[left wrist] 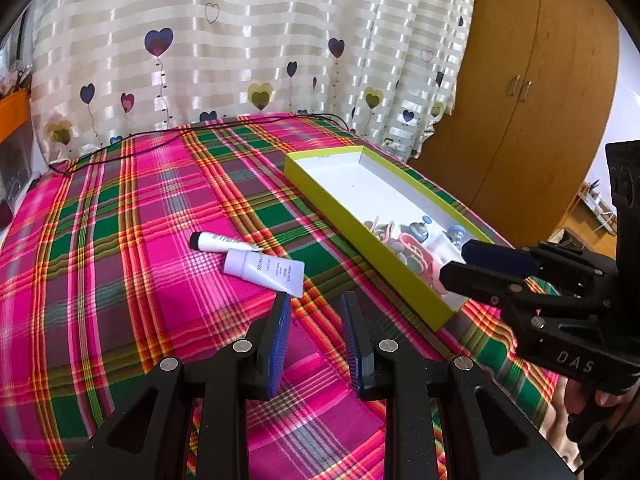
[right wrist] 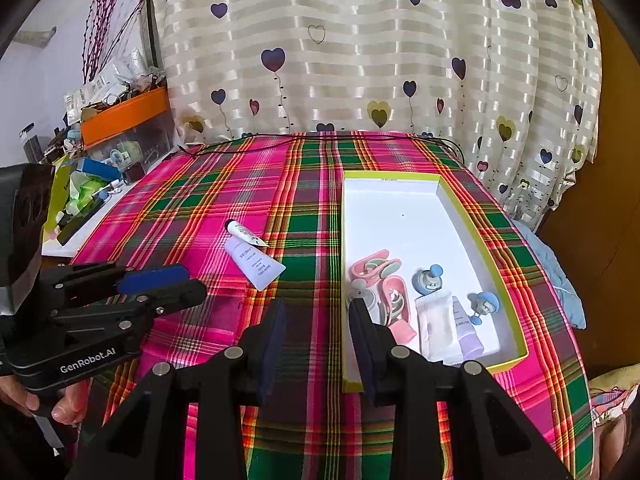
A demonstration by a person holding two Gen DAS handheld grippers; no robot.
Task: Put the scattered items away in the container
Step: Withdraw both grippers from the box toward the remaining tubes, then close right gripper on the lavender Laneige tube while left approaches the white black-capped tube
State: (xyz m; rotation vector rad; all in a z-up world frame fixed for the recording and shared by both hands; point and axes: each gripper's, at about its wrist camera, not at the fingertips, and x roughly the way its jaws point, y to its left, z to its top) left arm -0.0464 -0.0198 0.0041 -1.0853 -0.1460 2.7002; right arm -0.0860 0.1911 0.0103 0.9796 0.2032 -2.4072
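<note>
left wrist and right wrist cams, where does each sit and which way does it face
Left wrist: sits on the left gripper, facing forward and down over the plaid cloth at the marker and lavender tube; own open jaws show, plus the right gripper over the box.
Right wrist: sits on the right gripper, facing the box's near end; own open jaws show, plus the left gripper and fingers.
Shared: cloth, box, marker, tube, heart curtain.

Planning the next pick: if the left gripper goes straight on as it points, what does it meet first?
Probably the lavender tube, lying just ahead of the open left gripper on the cloth; depth is unclear.
</note>
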